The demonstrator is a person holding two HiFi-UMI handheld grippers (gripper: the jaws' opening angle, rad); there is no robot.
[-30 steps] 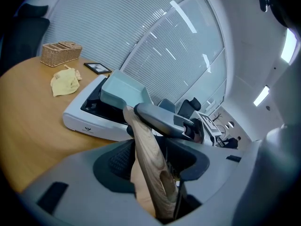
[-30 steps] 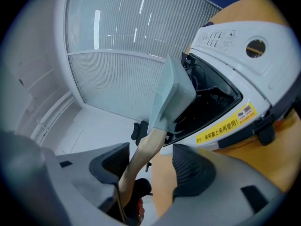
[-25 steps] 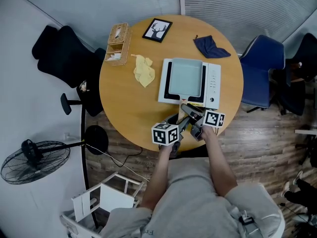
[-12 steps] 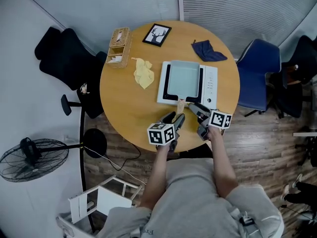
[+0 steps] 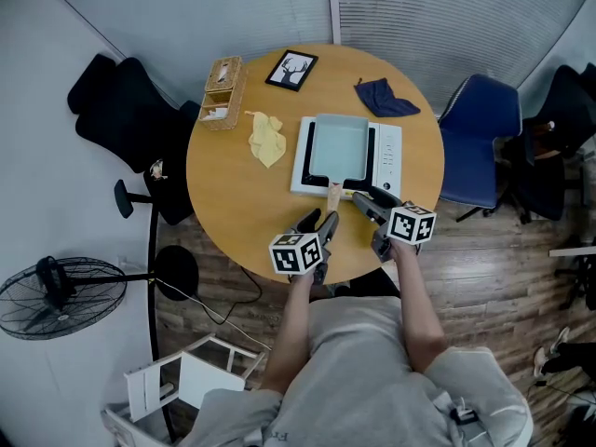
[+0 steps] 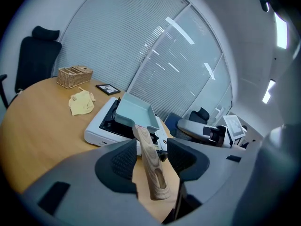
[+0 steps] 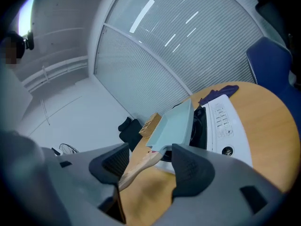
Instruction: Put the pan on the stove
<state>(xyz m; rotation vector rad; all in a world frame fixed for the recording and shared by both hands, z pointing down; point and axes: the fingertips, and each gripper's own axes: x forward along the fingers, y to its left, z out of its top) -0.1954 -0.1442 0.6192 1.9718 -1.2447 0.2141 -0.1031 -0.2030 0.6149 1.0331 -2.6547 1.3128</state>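
Pan: the pale square pan sits on the stove; its wooden handle juts past the stove's near edge.
Left gripper: jaws apart, flanking the handle's end without clamping it.
Right gripper: jaws apart, holding nothing, just beside the stove's near edge.
Handling: probably stiff, light and body-heavy; best held mid-handle, where smooth wood may slip.
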